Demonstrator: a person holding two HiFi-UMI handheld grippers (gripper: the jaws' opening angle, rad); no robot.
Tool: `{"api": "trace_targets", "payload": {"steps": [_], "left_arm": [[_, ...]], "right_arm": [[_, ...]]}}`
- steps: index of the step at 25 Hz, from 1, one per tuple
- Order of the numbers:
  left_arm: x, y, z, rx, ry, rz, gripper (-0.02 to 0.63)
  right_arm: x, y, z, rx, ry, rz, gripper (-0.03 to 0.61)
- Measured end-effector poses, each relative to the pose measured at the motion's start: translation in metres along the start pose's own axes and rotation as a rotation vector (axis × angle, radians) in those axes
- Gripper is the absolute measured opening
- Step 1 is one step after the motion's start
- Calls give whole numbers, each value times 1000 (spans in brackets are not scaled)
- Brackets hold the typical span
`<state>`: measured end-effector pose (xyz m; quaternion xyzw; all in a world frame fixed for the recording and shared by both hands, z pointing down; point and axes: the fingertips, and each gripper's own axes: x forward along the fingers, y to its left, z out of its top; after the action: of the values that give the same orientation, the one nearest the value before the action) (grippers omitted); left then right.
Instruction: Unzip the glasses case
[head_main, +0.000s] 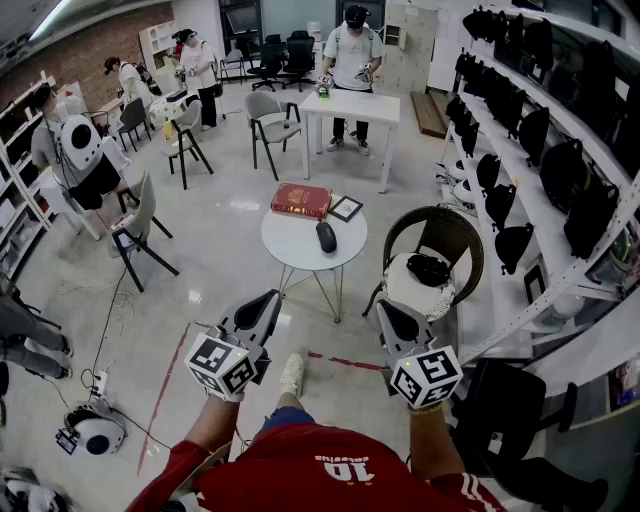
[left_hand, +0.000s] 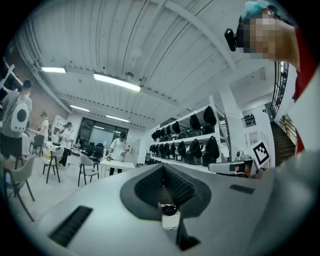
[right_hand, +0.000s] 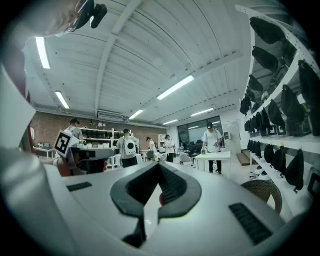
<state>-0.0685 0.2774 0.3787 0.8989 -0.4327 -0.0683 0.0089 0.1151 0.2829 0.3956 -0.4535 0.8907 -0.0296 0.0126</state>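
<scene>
Close against the chest, holds the left gripper (head_main: 272, 296) and the right gripper (head_main: 380, 306) side by side and roughly level, each with its jaws pressed together on nothing. Touches no part of the glasses case (head_main: 326, 237), so counts as the approach, with the unzipping itself not yet begun.

Probably calls for stepping up to the round table (head_main: 290, 255) first, then parting both sets of jaws before coming down. Best to pin the body of the case with one gripper and pinch the zip pull with the other. Then draw the pull along the seam, following its curve rather than yanking straight. Keep the pinning grip low on the shell, clear of the zip track. Cannot make out the pull or which end it sits at from this far off, so look for it once closer.

Ahead of both grippers, past a stretch of bare floor, stands on thin legs, well apart from the jaws. Lies flat on the near right part of that tabletop, dark and oval, about midway on the line running forward between the two grippers. Shares the top with a small framed picture (head_main: 345, 208) just beyond and a red book (head_main: 301, 200) further left, near both but touching neither.
</scene>
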Motion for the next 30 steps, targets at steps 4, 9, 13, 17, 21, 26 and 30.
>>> {"api": "trace_targets", "payload": {"steps": [4, 9, 13, 17, 21, 26, 30], "left_arm": [[1, -3, 1, 3, 11, -6, 2], [2, -10, 5, 17, 3, -16, 2], [6, -13, 7, 22, -1, -21, 2], [10, -17, 5, 17, 3, -36, 2], [14, -24, 7, 13, -4, -97, 2], [18, -20, 3, 36, 14, -95, 2], [22, -6, -3, 23, 7, -76, 2]], "right_arm": [[-4, 1, 1, -4, -1, -6, 11], [-5, 2, 1, -11, -3, -5, 11], [-6, 1, 3, -18, -4, -7, 11], [-11, -4, 4, 4, -24, -17, 11], [-8, -10, 3, 24, -51, -14, 11], [-1, -13, -3, 28, -37, -1, 12], [3, -17, -7, 17, -21, 6, 11]]}}
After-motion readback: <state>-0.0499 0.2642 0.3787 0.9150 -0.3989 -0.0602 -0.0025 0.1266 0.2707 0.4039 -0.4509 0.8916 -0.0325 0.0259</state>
